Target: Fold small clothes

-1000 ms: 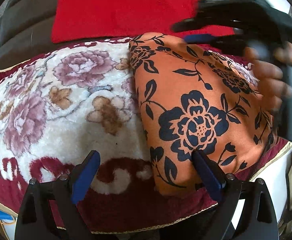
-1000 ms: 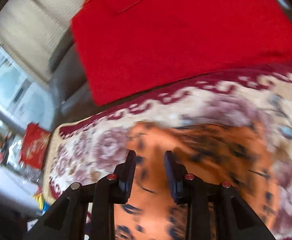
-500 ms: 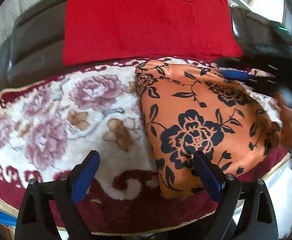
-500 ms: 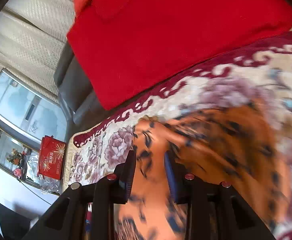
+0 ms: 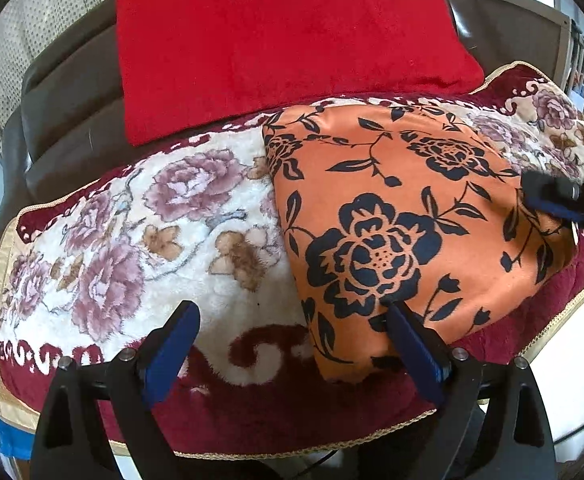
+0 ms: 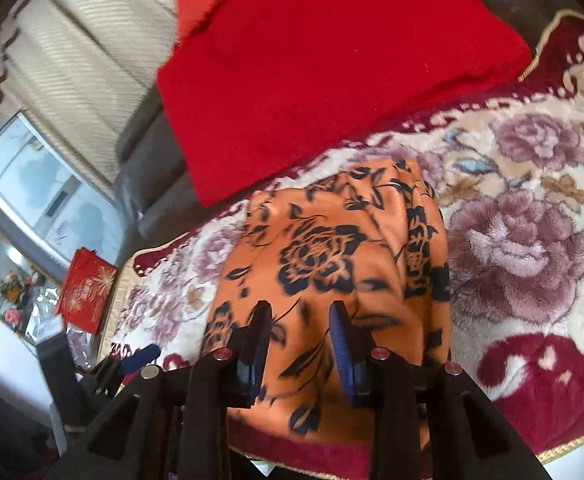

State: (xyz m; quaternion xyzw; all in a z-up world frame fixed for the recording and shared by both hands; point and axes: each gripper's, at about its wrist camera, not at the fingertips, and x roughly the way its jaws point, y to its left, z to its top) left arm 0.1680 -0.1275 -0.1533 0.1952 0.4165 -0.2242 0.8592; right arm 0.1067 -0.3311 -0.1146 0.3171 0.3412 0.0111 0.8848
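The left gripper (image 5: 292, 328) holds its jaws spread wide, gripping nothing, just short of the orange flowered cloth's (image 5: 404, 216) near edge. The right gripper (image 6: 300, 336) holds its jaws partly apart over that cloth, gripping nothing. The cloth lies folded on a floral blanket (image 5: 111, 240), with a red cushion (image 5: 283, 48) behind it.

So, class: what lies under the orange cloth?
The orange cloth lies on a flowered blanket, which shows around it. The part of the blanket beneath the cloth is covered.

Right hand-held gripper (image 6: 298, 320), jaws parted, above orange floral garment (image 6: 332, 256) on plush blanket (image 6: 532, 220).
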